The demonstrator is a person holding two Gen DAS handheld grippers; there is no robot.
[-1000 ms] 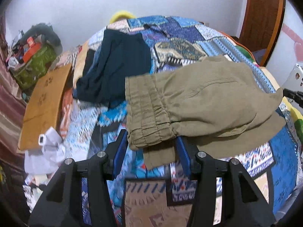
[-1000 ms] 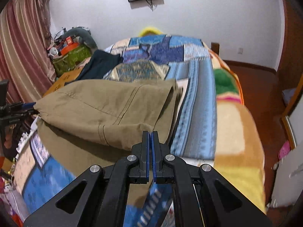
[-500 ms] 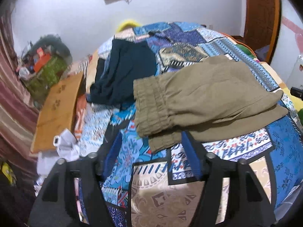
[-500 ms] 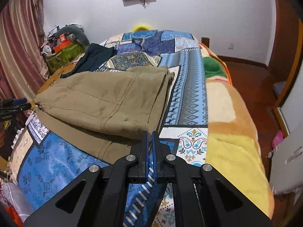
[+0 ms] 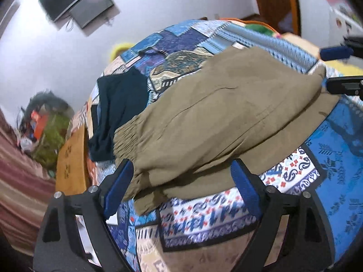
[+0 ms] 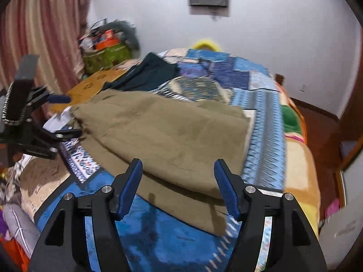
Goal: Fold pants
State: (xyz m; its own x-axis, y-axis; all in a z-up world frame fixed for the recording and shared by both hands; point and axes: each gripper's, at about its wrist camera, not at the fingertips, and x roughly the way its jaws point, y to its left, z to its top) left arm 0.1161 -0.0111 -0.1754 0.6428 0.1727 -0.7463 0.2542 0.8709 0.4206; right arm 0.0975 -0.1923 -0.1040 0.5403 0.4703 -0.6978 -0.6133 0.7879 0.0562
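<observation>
pants (image 5: pixel 226 117) | olive, folded in layers | gathered waistband showing

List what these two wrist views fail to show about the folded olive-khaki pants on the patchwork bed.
- Lower layer of the olive-khaki pants: covered by the folded top layer, both views.
- Pads of the left gripper: whether they touch the elastic waistband, left view; jaws opening, fabric edge between them.
- Hem near the right gripper: motion-blurred, right view.
- Dark navy garment: partly hidden behind the pants.

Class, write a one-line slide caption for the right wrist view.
Right gripper opening over folded khaki pants on a patchwork bedspread, nothing gripped.
</observation>
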